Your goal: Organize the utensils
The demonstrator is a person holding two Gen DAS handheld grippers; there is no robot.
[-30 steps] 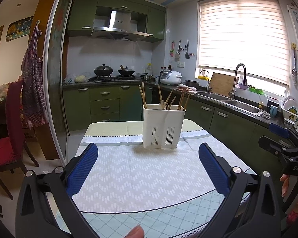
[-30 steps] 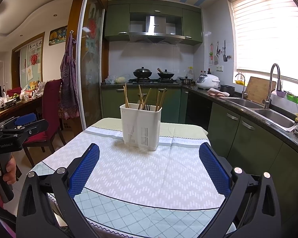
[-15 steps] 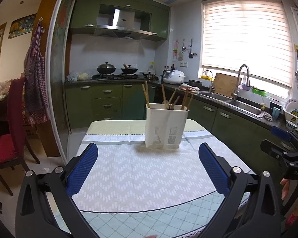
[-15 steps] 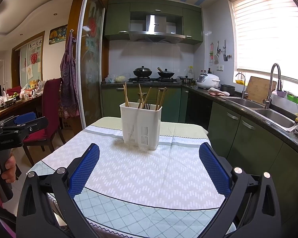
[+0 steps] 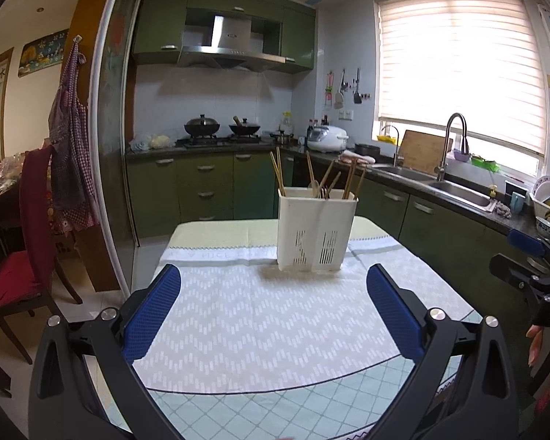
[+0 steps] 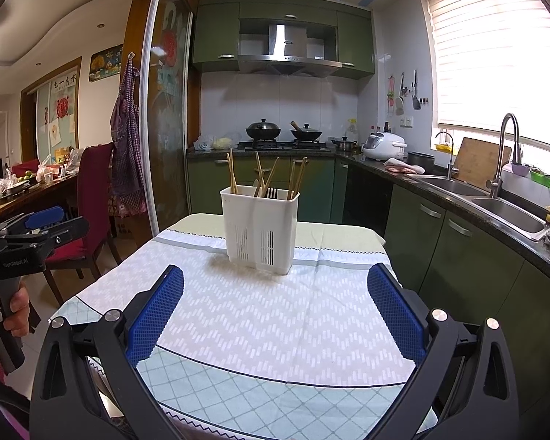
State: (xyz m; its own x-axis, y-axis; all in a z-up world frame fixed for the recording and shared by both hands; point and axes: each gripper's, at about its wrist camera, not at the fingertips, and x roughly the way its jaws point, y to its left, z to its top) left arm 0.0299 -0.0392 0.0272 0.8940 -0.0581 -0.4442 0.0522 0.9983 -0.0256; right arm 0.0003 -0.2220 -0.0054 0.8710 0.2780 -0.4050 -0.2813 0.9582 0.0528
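Observation:
A white slotted utensil holder (image 5: 316, 230) stands upright near the far end of the table (image 5: 275, 330); it also shows in the right wrist view (image 6: 259, 229). Wooden chopsticks (image 5: 278, 176), a spoon and a fork (image 6: 271, 193) stick out of it. My left gripper (image 5: 273, 308) is open and empty, well short of the holder. My right gripper (image 6: 275, 310) is open and empty, also short of the holder. Each gripper shows at the edge of the other's view: the right one (image 5: 531, 275), the left one (image 6: 29, 234).
The table has a white zigzag cloth (image 6: 275, 315) over a checked green one. A red chair (image 5: 22, 256) stands to the left. Green cabinets, a sink (image 6: 502, 212) and a counter run along the right. A stove with pots (image 5: 220, 130) is at the back.
The left wrist view has shifted a little, so the holder sits slightly further right and higher in it. The right wrist view is almost unchanged. Both grippers stay open.

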